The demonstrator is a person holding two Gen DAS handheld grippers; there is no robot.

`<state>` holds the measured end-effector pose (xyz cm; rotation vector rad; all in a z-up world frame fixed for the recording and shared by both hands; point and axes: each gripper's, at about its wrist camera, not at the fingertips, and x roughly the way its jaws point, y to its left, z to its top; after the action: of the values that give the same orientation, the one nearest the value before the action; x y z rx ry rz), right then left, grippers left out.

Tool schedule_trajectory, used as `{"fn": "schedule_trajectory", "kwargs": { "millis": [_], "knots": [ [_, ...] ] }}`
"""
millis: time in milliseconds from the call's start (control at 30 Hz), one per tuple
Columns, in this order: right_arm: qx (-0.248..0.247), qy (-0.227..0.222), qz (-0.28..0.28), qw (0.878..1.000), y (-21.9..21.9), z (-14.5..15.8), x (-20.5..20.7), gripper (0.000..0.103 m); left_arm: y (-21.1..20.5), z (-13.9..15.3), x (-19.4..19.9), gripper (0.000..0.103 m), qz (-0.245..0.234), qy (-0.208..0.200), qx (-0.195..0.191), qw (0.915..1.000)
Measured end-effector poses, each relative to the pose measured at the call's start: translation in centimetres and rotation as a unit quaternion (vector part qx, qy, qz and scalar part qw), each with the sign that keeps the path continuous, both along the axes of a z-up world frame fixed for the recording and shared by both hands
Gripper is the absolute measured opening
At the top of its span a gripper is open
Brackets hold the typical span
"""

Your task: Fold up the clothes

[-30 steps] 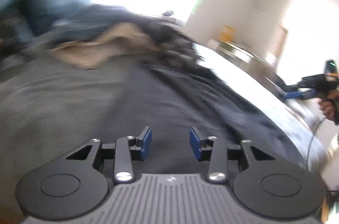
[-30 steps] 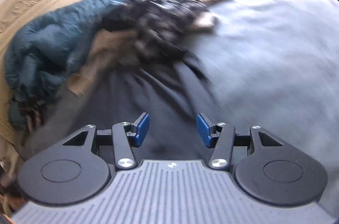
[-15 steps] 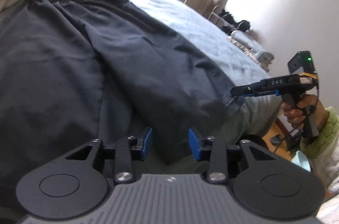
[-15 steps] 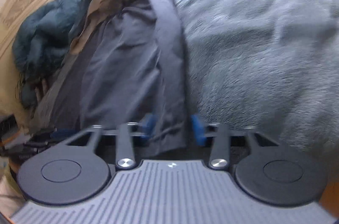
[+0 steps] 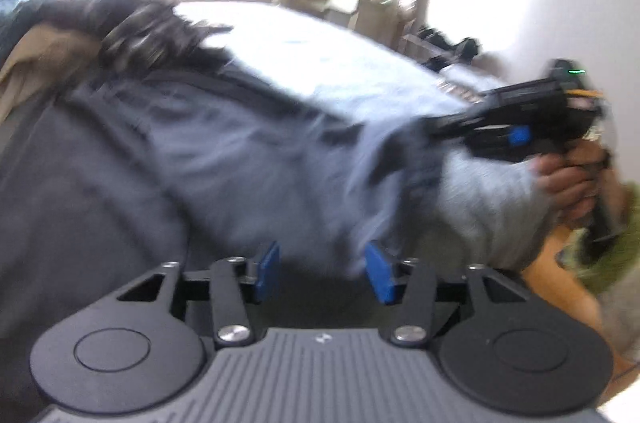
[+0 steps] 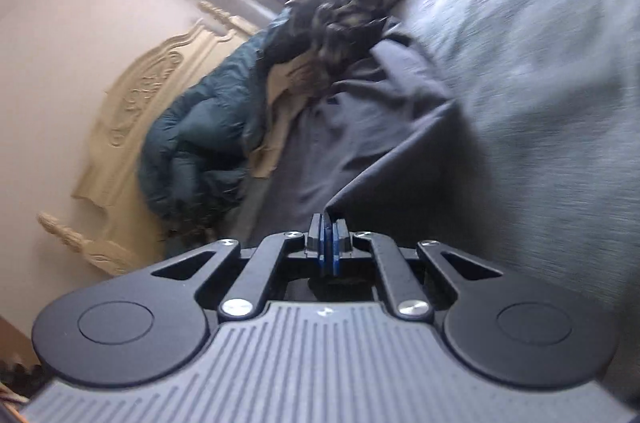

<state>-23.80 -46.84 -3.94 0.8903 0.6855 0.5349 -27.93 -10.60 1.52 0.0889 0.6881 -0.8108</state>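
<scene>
Dark navy garment point(image 6: 360, 127) lies spread on the grey bed point(image 6: 540, 63), its corner pinched in the clenched right gripper point(image 6: 329, 247). Left gripper point(image 5: 322, 273) hangs released above the cloth. No writing is legible through the blur.

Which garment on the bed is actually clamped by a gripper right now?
The dark navy garment: its corner is pinched by the right gripper. The teal jacket, tan garment and black patterned garment lie untouched.

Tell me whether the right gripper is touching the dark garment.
Touching. The right wrist view shows the right gripper with its blue pads pressed together on a corner of the dark garment.
</scene>
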Motion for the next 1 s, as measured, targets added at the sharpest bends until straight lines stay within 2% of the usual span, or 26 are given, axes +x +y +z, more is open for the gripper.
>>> {"fn": "schedule_trajectory", "kwargs": {
  "millis": [133,200,267,333,533,633,667,733,800,900,1000],
  "knots": [
    [0.016,-0.005,0.016,1.0,1.9,0.6,2.6,0.002,-3.7,0.4,0.0,0.054,-0.046,-0.028,0.02,0.9984],
    [0.037,-0.014,0.028,0.999,2.0,1.5,2.9,0.002,-5.7,0.1,-0.1,0.054,-0.057,-0.037,0.032,0.9972],
    [0.036,-0.026,0.033,0.998,2.4,2.4,3.0,0.002,-6.8,-0.2,0.0,0.054,-0.061,-0.049,0.035,0.9963],
    [0.022,-0.034,0.027,0.999,2.6,3.0,2.9,0.003,-7.4,-0.4,0.4,0.054,-0.051,-0.054,0.033,0.9967],
    [0.036,-0.027,0.014,0.999,1.7,2.5,3.1,0.004,-8.0,-0.7,2.4,0.048,-0.003,-0.052,0.016,0.9985],
    [0.034,-0.025,-0.014,0.999,0.9,1.9,2.9,0.004,-8.4,-0.8,3.5,0.037,0.002,-0.047,0.014,0.9988],
    [0.037,-0.023,-0.024,0.999,0.3,1.6,2.7,0.004,-8.6,-0.9,3.7,0.027,-0.001,-0.044,0.016,0.9989],
    [0.051,-0.02,-0.039,0.998,-1.1,0.9,2.3,0.004,-9.2,-1.3,4.1,0.014,-0.011,-0.036,0.022,0.9991],
    [0.06,-0.014,-0.059,0.996,-2.4,0.1,1.8,0.004,-9.8,-1.8,4.7,0.007,-0.01,-0.023,0.026,0.9994],
    [0.075,0.002,-0.091,0.993,-4.2,-1.8,0.7,0.006,-10.4,-2.7,6.0,0.003,-0.006,0.012,0.018,0.9998],
    [0.099,0.027,-0.119,0.988,-6.0,-4.5,-0.5,0.016,-10.5,-3.3,7.4,0.003,0.001,0.041,0.008,0.9991]
  ]
}}
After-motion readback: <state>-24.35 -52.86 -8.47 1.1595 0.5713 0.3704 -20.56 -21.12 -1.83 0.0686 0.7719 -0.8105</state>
